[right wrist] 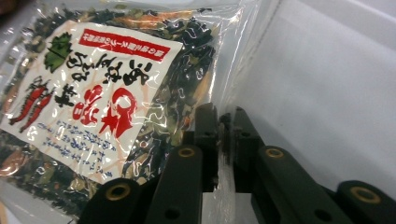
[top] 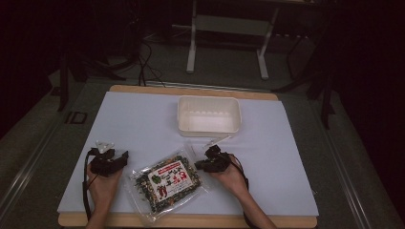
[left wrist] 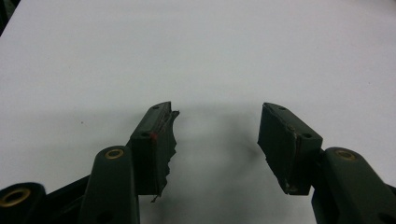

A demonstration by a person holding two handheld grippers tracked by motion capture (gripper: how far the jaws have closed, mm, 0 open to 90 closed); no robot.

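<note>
We take the white tub (top: pixel 208 115) as our landmark; it stands toward the far edge of the pale sheet (top: pixel 133 119), and to its left and right we see bare sheet, wide enough for a hand to pass; in front of it the clear packet of dried greens (top: pixel 167 183) lies flat and blocks the middle of the near strip; the right gripper (top: pixel 205 164) sits just in front of the tub at the packet's right edge, jaws nearly together on the clear film; the left gripper (top: pixel 109 161), jaws apart, rests well left of the tub over bare sheet.
</note>
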